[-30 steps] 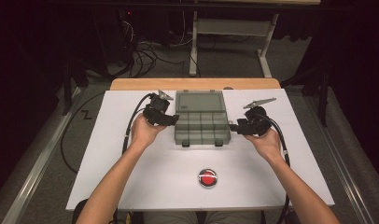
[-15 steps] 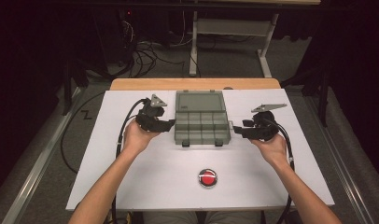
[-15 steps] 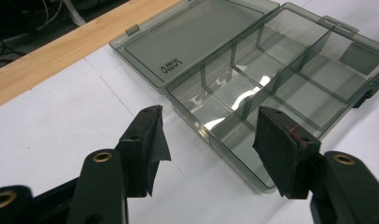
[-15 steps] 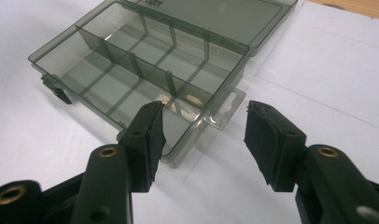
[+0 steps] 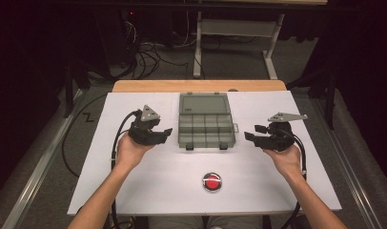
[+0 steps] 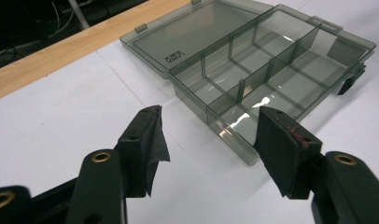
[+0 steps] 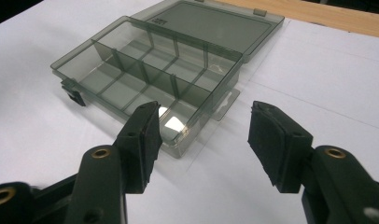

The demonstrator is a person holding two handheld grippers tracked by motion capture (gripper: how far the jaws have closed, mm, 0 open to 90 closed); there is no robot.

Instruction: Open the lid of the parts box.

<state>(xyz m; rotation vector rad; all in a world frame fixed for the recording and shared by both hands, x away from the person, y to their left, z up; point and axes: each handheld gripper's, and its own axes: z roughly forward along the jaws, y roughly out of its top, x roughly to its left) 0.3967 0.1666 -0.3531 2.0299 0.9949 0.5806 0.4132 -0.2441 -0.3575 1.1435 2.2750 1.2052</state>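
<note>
High view: grey see-through organizer box (image 5: 206,125) sits mid-table on the white table (image 5: 148,186), lid flipped flat toward the far side, wooden strip (image 5: 196,86) behind it.
Box position: between the two grippers, touching neither one. It's closer to the far edge than the near edge.
Writing: small embossed mark on the lid, seen from the left gripper view (image 6: 173,57). It's way too tiny and blurry to read, so no brand from me.
Box axis: tray plus open lid runs near-to-far; the tray on its own is wider left-to-right. Hinge on the far side of the tray, the two dark latches (image 5: 189,148) on the near edge, pointing at the person.
Compartments: dividers make a grid of little cells, look empty to me.
Left gripper (image 5: 167,133): left of the box, jaws apart, nothing between them, aimed right at the box.
Right gripper (image 5: 251,133): right of the box, jaws have just been opening, nothing between them, aimed left at the box.
Other stuff: red button (image 5: 211,182) near the near edge, centre-ish, well apart from the box.
</note>
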